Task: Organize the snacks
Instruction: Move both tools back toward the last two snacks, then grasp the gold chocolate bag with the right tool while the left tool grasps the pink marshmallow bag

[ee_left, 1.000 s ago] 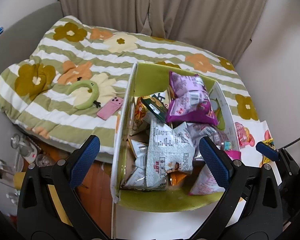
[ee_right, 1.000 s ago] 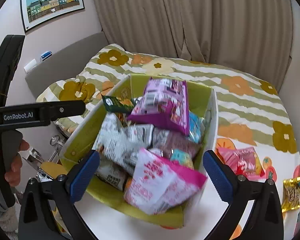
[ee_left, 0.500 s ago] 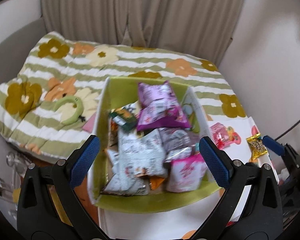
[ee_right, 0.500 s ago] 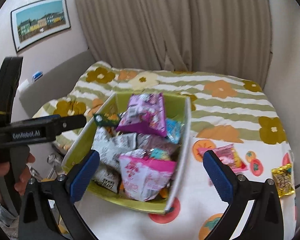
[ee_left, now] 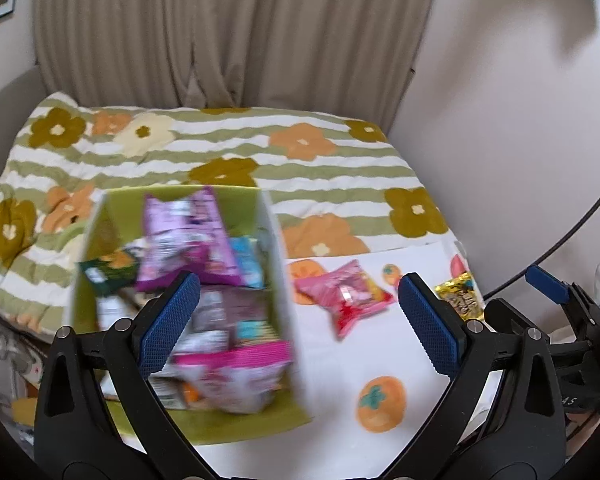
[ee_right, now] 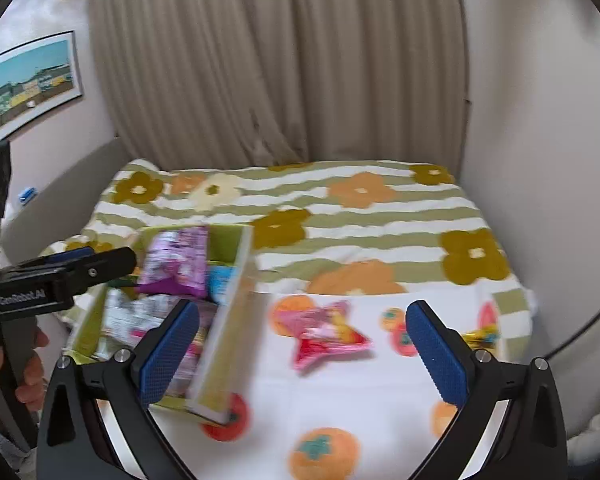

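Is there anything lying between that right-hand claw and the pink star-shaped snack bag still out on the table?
Nothing visible. The pink star-shaped bag lies alone on the fruit-print cloth, just ahead of the open right gripper; the green snack box sits off to its left.

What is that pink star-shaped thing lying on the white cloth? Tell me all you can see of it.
The pink star-shaped packet looks like a shiny plastic snack bag, pink with red and yellow print and a pale patch in the middle; blur hides any lettering. It lies flat on the fruit-print cloth, just right of the green box, apart from it, over an orange fruit print. Neither pair of tongs touches it. A gold packet lies further right.
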Demonstrator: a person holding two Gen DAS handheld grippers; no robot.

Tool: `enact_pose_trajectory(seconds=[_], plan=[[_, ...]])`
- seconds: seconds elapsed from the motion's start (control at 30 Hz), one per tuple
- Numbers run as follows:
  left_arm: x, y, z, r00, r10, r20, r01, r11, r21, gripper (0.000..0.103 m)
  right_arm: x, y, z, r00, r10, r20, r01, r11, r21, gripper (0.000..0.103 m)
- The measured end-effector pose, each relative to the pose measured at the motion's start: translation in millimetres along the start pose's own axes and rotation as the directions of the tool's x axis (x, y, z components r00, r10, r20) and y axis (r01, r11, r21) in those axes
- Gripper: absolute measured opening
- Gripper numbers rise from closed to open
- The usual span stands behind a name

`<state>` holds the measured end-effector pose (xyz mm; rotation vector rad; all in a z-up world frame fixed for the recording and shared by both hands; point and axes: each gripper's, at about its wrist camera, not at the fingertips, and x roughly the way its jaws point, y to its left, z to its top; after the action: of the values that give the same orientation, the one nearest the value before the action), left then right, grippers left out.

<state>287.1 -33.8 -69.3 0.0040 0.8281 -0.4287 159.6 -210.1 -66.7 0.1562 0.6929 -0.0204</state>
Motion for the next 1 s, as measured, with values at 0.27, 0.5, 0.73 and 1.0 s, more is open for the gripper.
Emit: enact_pose_trajectory(seconds=[0.27, 0.5, 0.73, 1.0], plan=[[78, -73, -7, 0.994, 0.027, -0.107, -0.029, 1.000, -0.011, 0.099, 11, -82, -6, 0.988, -0.144, -0.053, 0.146, 0.989, 0.036, 0.103], [161, -95, -22, 0.972, 0.105, -0.212, -0.118, 0.992, -0.051, 0.099, 43, -139, -24, 0.976, -0.164, -0.142, 0.173, 0.983, 0.055, 0.103], [232, -85, -38, 0.942, 0.162, -0.295, -0.203, 0.973, -0.112, 0.099, 83, -172, -44, 0.960, -0.168, -0.222, 0.174, 0.985, 0.004, 0.103], [273, -75, -53, 0.915, 0.194, -0.354, -0.256, 0.957, -0.138, 0.099, 124, -185, -69, 0.947, -0.146, -0.286, 0.145, 0.989, -0.023, 0.103]])
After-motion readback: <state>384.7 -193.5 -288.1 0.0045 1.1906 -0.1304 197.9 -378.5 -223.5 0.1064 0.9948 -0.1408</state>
